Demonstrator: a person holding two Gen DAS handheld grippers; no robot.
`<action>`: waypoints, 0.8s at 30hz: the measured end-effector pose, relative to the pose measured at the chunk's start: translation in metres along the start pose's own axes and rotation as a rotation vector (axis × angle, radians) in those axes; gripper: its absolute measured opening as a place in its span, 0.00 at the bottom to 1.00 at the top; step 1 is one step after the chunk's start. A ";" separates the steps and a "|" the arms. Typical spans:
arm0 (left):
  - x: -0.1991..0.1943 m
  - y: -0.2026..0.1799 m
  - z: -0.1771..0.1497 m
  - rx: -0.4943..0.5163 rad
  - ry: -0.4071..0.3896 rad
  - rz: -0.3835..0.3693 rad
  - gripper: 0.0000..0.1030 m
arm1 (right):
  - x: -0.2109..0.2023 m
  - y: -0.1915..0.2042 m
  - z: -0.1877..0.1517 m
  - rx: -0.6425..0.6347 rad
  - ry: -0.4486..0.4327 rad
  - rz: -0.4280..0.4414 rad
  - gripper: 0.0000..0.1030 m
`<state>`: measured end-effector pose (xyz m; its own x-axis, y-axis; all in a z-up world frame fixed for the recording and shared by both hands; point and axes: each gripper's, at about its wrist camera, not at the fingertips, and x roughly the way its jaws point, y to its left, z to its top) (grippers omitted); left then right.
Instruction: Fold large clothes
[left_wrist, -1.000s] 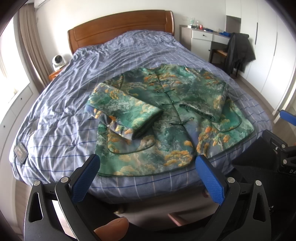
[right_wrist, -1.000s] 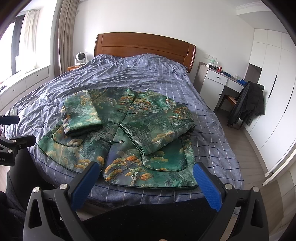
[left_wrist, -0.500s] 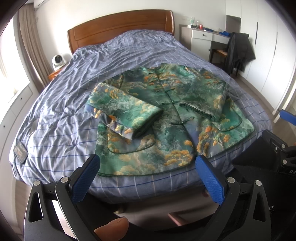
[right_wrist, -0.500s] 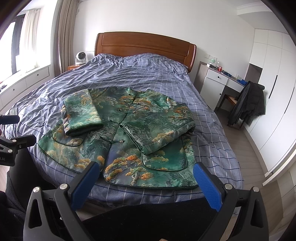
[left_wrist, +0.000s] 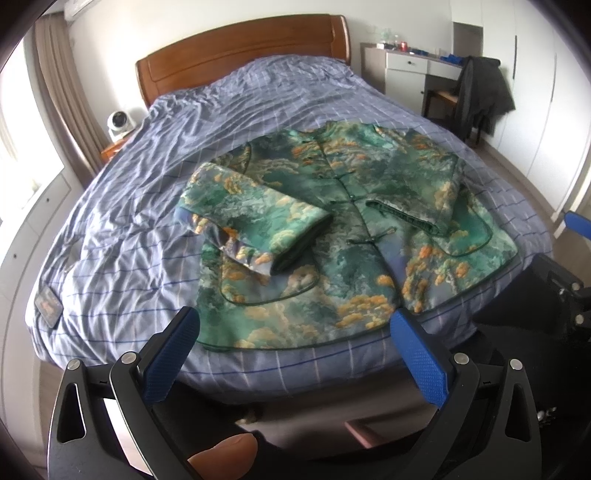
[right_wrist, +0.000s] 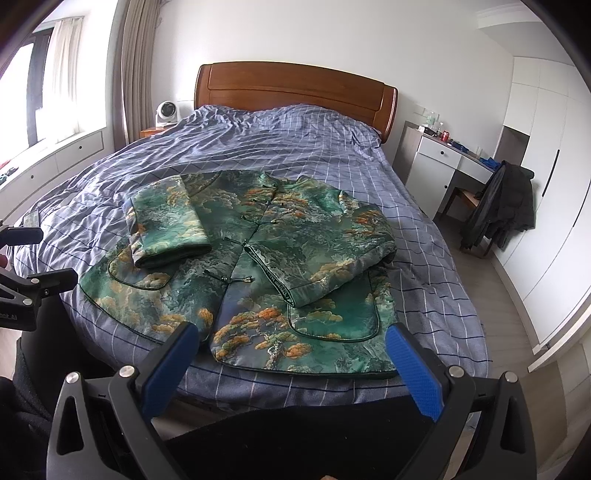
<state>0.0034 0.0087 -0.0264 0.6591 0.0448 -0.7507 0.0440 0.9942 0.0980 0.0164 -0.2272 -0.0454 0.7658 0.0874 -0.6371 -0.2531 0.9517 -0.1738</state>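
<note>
The green patterned jacket (left_wrist: 343, 236) (right_wrist: 255, 273) lay front-up on the blue checked bed cover (left_wrist: 140, 236) (right_wrist: 317, 155) near the foot edge, collar toward the headboard (right_wrist: 295, 92) at twelve o'clock, with both sleeves folded in across its front. The left gripper (left_wrist: 295, 332) hung at six o'clock off the foot of the bed, jaws spread wide and holding nothing. The right gripper (right_wrist: 291, 341) was likewise wide and empty, clear of the hem.
</note>
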 end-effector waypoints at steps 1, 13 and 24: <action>0.000 0.002 0.000 -0.002 -0.005 0.004 1.00 | 0.000 -0.001 0.000 0.003 -0.005 0.004 1.00; 0.007 0.018 0.014 0.039 -0.035 0.088 1.00 | 0.033 -0.023 0.029 -0.134 -0.016 0.150 1.00; 0.020 0.036 0.011 -0.080 0.054 0.047 1.00 | 0.187 -0.001 0.041 -0.452 0.174 0.273 0.99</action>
<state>0.0266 0.0447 -0.0310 0.6173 0.0947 -0.7810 -0.0471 0.9954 0.0834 0.1837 -0.2001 -0.1336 0.5375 0.2261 -0.8124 -0.6865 0.6768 -0.2658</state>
